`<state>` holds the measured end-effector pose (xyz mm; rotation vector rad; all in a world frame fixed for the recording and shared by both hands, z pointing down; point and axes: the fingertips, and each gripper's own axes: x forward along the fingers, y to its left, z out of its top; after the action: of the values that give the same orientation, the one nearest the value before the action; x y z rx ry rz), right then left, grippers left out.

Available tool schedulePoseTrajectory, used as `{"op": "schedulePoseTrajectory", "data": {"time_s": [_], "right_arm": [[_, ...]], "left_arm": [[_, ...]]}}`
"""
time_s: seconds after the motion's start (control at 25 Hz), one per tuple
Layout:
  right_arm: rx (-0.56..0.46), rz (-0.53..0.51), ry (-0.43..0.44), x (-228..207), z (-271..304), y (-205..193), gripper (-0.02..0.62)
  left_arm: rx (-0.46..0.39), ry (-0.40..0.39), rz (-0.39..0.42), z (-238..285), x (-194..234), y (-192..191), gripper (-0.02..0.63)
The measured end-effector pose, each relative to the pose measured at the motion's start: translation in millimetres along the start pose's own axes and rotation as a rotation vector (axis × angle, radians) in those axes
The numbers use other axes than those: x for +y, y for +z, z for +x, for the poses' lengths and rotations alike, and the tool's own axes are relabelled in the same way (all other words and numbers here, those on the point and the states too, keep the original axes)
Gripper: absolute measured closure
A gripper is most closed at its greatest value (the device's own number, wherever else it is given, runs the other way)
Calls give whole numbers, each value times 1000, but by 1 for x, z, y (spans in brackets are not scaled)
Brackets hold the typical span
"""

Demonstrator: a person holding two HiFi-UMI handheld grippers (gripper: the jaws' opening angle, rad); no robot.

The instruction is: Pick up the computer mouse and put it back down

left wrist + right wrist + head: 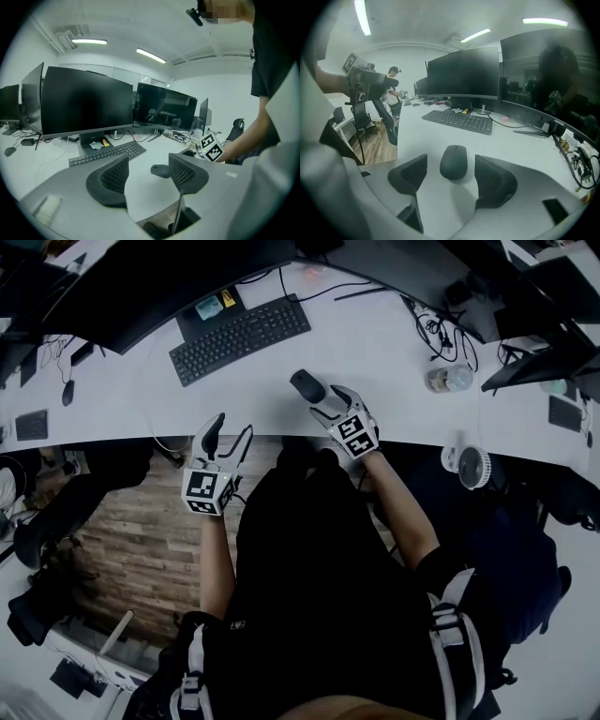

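Note:
A black computer mouse (306, 385) rests on the white desk (394, 352) near its front edge. In the right gripper view the mouse (453, 161) lies between the two dark pads, with a gap of white desk on each side. My right gripper (324, 400) is open around it, just behind it in the head view. My left gripper (232, 426) hangs open at the desk's front edge, left of the mouse, with nothing between its fingers. In the left gripper view the mouse (160, 170) shows partly behind the right pad, and the right gripper's marker cube (212, 146) sits beyond it.
A black keyboard (239, 337) lies behind the mouse, under dark monitors (159, 282). A small jar (448, 379) and tangled cables (441, 334) sit at the right. A white fan (473, 466) hangs by the desk edge. Office chairs (47, 521) stand on the wooden floor at the left.

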<state>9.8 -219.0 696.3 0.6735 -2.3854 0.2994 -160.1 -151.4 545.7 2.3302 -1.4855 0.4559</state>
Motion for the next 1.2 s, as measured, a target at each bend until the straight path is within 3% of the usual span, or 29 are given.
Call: {"op": "schedulePoseTrajectory", "data": {"time_s": [1.2], "right_arm": [[130, 38, -44, -7, 89, -16, 278]], "left_arm": [[65, -33, -1, 4, 46, -14, 344]]}}
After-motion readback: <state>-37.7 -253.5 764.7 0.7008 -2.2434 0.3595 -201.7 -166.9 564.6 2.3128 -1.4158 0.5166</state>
